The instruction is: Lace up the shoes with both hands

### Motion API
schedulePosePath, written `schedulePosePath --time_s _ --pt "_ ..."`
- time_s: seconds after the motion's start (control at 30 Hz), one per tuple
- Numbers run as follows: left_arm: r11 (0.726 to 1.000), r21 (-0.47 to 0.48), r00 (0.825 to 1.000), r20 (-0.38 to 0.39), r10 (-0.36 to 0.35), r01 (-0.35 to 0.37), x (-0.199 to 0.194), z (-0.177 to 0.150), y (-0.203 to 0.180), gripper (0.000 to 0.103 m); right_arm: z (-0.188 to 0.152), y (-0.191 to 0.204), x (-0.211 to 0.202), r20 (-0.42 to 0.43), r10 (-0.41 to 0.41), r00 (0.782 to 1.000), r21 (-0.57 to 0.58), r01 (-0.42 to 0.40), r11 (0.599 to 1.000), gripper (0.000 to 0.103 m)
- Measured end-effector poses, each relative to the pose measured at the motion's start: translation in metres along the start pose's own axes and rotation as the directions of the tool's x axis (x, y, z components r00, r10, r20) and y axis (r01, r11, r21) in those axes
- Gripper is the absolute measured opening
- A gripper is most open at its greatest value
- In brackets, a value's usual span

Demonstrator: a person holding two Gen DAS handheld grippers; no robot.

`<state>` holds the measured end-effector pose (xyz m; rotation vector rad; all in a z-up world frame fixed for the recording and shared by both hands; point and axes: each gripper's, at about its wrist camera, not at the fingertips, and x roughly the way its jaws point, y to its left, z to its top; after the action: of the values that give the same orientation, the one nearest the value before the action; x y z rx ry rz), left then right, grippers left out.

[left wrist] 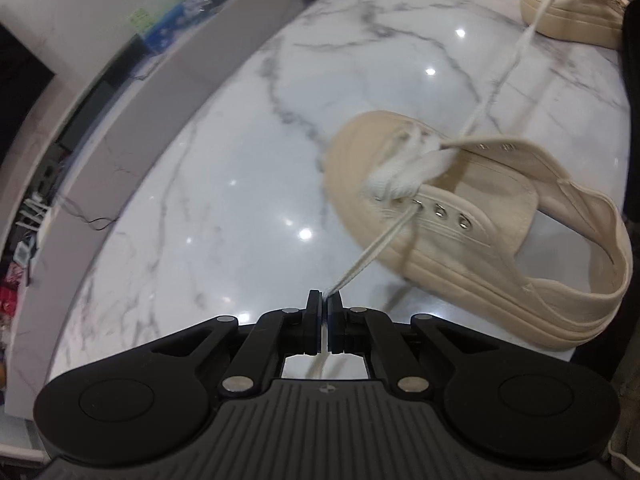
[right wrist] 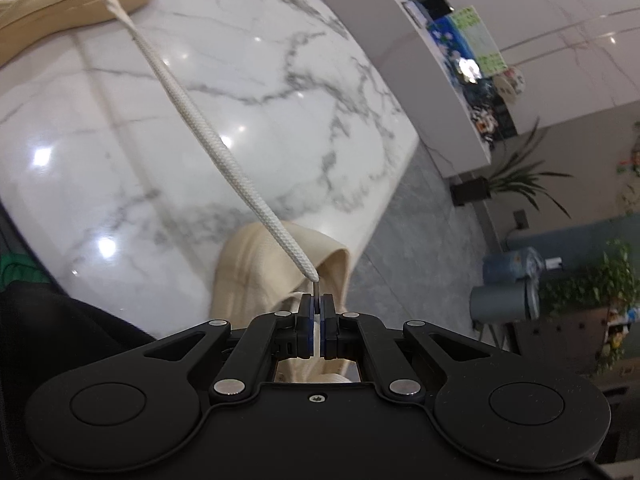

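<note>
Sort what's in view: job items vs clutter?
Job: near shoe; lace; left gripper and right gripper, each shut on a lace end.
Clutter: second shoe; potted plants; grey bin; cables.

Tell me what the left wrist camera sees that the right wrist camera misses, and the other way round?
Only the left wrist view shows the laced shoe whole, with its metal eyelets and the lace crossings at the toe, plus the left gripper shut on one lace end.

Only the right wrist view shows the right gripper shut on the other lace end's tip, potted plants and the floor.

Both show the marble table, two cream shoes, and the lace stretched taut toward the right gripper.
</note>
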<state>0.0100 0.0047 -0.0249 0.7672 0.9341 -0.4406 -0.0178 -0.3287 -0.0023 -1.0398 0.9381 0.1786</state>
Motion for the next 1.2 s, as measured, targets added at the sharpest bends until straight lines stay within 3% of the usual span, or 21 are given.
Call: schedulePosePath --time_s 0.23,0.4,0.47,0.67,0.93,1.2 --pt "1.0 -0.022 1.0 0.019 0.019 -0.018 -0.013 0.003 -0.003 0.004 0.015 -0.004 -0.01 0.057 -0.023 0.998 0.057 0.02 0.998 0.001" --pt "0.999 -0.053 0.998 0.06 0.015 -0.012 -0.031 0.002 -0.003 0.011 0.044 0.002 -0.035 0.204 0.04 0.978 0.079 -0.057 0.995 0.001" --pt "0.999 -0.047 0.998 0.067 0.02 -0.017 -0.037 0.001 -0.006 0.019 0.057 0.011 -0.042 0.249 0.078 0.965 0.04 -0.091 0.995 0.001" --pt "1.0 -0.031 0.995 0.097 -0.004 0.007 -0.054 0.0 -0.016 0.026 0.091 0.045 -0.055 0.319 0.205 0.925 -0.135 -0.17 0.976 0.001" --pt "0.997 0.003 0.98 0.184 -0.076 0.077 -0.071 0.014 -0.038 0.026 0.122 0.099 -0.072 0.379 0.27 0.885 -0.374 -0.12 0.92 0.001" --pt "0.988 0.066 0.96 0.235 -0.153 0.141 -0.066 0.031 -0.051 0.026 0.141 0.125 -0.092 0.445 0.304 0.842 -0.51 -0.041 0.859 0.001"
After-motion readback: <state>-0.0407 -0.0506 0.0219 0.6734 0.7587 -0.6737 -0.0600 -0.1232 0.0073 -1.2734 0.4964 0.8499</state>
